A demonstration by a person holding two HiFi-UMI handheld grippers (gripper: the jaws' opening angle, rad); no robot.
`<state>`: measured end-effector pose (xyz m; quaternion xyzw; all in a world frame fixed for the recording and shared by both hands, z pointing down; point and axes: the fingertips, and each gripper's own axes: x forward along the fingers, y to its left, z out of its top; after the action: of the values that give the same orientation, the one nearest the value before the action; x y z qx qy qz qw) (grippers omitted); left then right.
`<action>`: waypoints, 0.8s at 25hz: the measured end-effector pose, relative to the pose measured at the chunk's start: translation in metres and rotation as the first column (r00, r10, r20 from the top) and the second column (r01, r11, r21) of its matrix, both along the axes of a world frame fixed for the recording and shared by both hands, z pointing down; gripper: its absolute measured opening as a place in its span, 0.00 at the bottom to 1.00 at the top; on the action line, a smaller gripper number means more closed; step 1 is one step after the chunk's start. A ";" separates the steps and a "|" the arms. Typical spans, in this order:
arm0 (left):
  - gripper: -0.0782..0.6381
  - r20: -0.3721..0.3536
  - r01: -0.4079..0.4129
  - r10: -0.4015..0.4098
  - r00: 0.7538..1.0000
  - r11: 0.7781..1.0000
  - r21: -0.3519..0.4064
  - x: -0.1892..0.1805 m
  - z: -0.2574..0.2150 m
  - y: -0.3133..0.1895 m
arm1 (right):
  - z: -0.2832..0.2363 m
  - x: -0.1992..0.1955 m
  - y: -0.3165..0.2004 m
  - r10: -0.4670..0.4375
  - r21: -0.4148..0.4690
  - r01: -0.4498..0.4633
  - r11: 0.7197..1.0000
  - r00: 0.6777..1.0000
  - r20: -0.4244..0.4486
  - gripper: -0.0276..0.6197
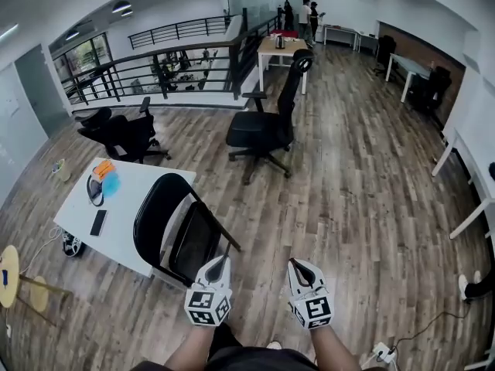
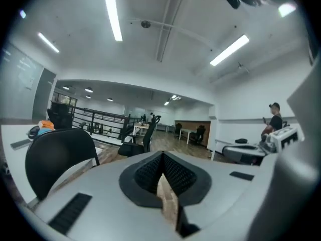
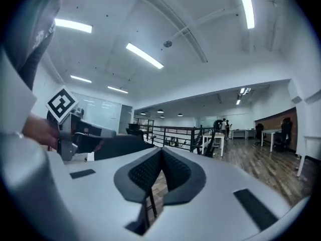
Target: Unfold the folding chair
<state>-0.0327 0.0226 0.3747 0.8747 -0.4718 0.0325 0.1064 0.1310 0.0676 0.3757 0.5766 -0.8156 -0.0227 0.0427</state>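
Two clenched, empty: left gripper (image 1: 221,260), right gripper (image 1: 298,264); folding chair (image 1: 195,242) near left.

I see the folding chair (image 1: 179,230) left of centre, against the right edge of the table (image 1: 128,195), which has a phone (image 1: 98,222) on it. My left gripper (image 1: 220,261) is just lower right of the chair, with the right gripper (image 1: 298,264) beside it at bottom centre. An office chair (image 1: 263,126) stands behind at mid-frame, and a railing (image 1: 178,60) runs beyond it at upper left.

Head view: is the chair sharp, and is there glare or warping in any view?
Head view: chair sharp, evenly lit; railing bowed by fisheye. Left gripper view: ceiling light glares, edges dark. Right gripper view: the same.
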 end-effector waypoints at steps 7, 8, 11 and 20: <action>0.12 0.069 -0.033 0.031 0.997 0.999 0.028 0.033 0.000 0.069 | -0.028 0.026 0.073 0.154 0.123 -0.148 0.981 0.987 -0.041 0.07; 0.12 0.070 -0.043 0.041 0.997 0.999 0.033 0.035 -0.002 0.076 | -0.027 0.029 0.081 0.173 0.122 -0.168 0.978 0.984 -0.034 0.07; 0.12 0.075 -0.077 0.073 0.995 0.996 0.049 0.038 -0.003 0.098 | -0.026 0.030 0.104 0.210 0.109 -0.206 0.972 0.977 -0.023 0.07; 0.12 0.055 -0.136 0.132 0.990 0.988 0.077 -0.006 -0.024 0.128 | -0.038 -0.027 0.145 0.268 0.094 -0.261 0.961 0.961 -0.064 0.07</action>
<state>-0.0392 0.1501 0.3508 0.9069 -0.4155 0.0424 0.0566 0.1043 0.2123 0.3375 0.6806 -0.7272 -0.0734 0.0520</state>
